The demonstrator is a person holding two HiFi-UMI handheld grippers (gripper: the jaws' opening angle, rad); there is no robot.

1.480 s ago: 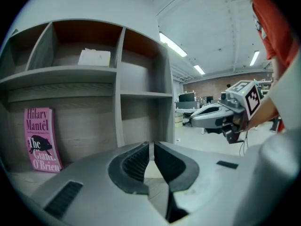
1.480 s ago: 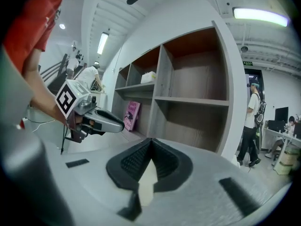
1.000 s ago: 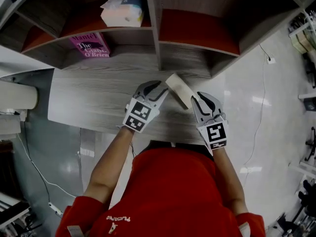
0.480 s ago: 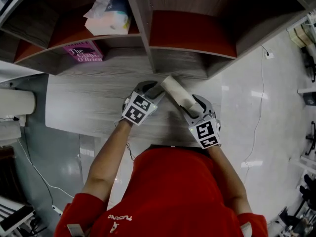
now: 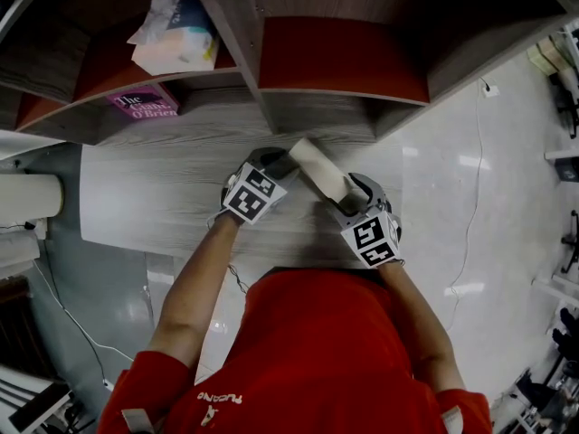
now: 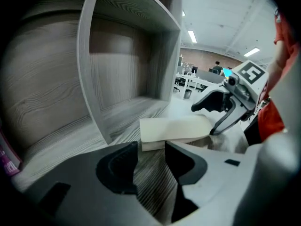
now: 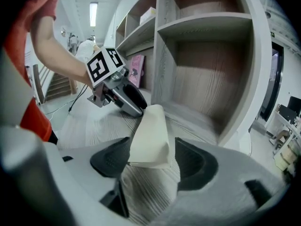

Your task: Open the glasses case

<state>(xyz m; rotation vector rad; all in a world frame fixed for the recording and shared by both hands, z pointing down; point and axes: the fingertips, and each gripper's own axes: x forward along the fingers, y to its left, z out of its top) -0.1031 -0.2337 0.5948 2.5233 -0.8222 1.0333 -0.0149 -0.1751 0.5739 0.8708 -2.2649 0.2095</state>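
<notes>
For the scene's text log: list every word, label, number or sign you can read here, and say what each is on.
"The" and "O'Brien": cover of the pink book; the rest of the cover is not readable.
Print on the red shirt: upside down, too blurred to read.
Print on the tissue pack: too small to read.
Square markers on the left gripper and right gripper: patterns only, no words.

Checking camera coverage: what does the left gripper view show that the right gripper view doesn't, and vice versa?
Left gripper view only: the right gripper at the far end of the glasses case, and an empty shelf bay. Right gripper view only: the left gripper and a pink book. Both: the cream case on the table. Both grippers' jaws have just been opening, the case end between the right's, at the tips of the left's, neither gripping.
</notes>
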